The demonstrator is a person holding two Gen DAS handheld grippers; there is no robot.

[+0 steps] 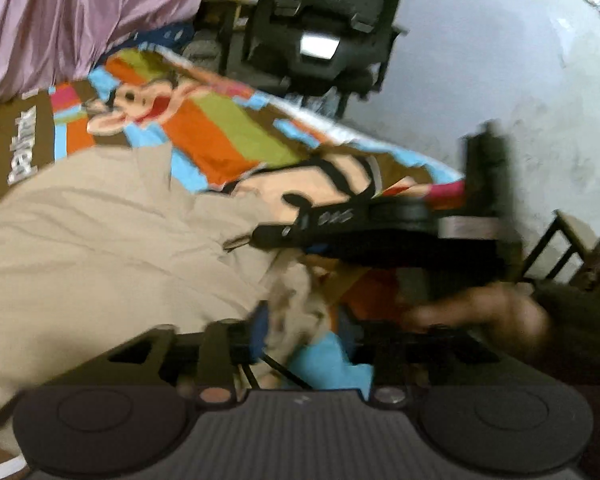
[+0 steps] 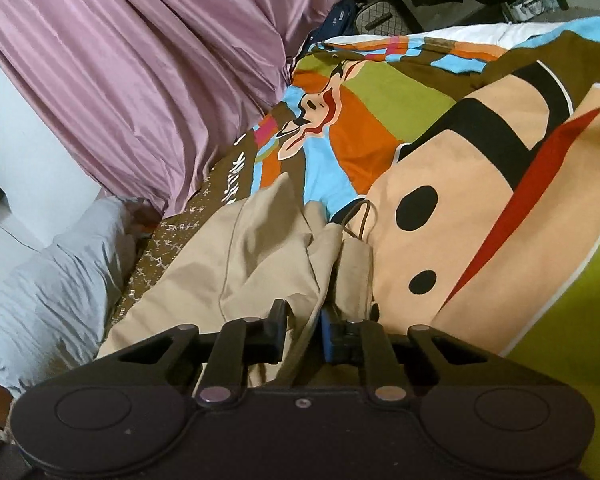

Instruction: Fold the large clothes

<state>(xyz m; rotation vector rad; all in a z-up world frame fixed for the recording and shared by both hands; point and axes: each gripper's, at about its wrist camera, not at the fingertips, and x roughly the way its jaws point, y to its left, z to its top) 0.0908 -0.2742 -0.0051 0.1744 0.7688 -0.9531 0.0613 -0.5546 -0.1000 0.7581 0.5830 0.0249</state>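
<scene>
Beige garment [image 2: 260, 240] is lying on the bedspread [image 2: 480, 200]. Its edge is being pinched by the right gripper [image 2: 303, 336] and left gripper [image 1: 284, 336]. Fold being started; next, edge carried across evenly.

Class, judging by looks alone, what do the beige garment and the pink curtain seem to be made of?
Beige garment: probably a matte woven cotton or cotton blend; it shows soft creases, stitched seams and no shine.
Pink curtain: likely satin or a similar synthetic; long folds catch glossy highlights.
</scene>
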